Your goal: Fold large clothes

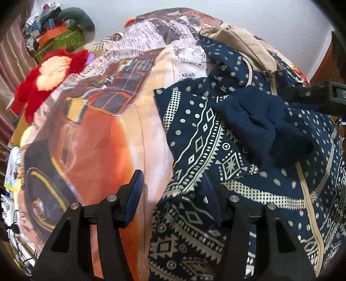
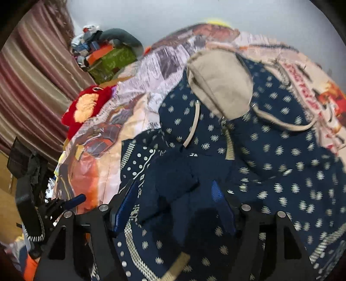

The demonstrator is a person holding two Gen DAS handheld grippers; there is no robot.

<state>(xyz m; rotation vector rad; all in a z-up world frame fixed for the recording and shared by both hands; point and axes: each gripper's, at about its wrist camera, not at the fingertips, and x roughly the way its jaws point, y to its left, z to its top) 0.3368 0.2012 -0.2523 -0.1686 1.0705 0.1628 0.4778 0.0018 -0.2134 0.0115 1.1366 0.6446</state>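
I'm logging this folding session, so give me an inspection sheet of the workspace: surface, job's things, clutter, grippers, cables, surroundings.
Surface: bed cover printed with an orange car and newsprint.
Job's things: navy patterned hoodie lies spread on the cover, beige-lined hood at the far end, plain navy cuff folded across the front.
Clutter: red plush toy at the cover's edge; green box piled with oddments beyond.
Grippers: left gripper open over the hoodie's edge, holding nothing; right gripper open above the cuff, nothing pinched.
Cables: dark wires by the bedside.
Surroundings: striped curtain, pale wall.
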